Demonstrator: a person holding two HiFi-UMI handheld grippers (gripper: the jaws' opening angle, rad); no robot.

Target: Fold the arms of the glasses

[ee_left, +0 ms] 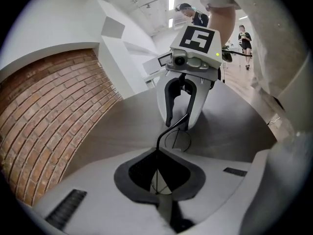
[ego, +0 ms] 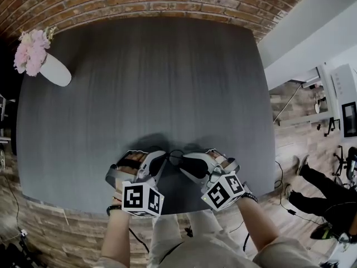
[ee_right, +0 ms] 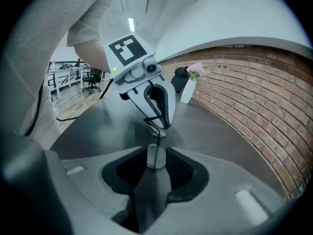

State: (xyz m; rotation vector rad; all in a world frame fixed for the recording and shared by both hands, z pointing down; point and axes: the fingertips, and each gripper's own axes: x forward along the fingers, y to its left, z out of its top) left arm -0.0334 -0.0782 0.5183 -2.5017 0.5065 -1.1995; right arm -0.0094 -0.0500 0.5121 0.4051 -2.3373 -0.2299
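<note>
Glasses (ego: 174,156) sit at the near edge of the dark table (ego: 139,82), spanning the gap between both grippers. Left gripper (ego: 158,161) is clamped tight on one end of the frame. Right gripper (ego: 188,162) has its jaws spread apart, with the thin black arm (ee_left: 171,125) between them, not pinched.

Head view looks steeply down on the dark grey counter (ego: 139,94); both gripper views skim it closely, facing each other.

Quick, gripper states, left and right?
Left gripper: shut on the glasses.
Right gripper: open, glasses between its jaws, not gripped.
</note>
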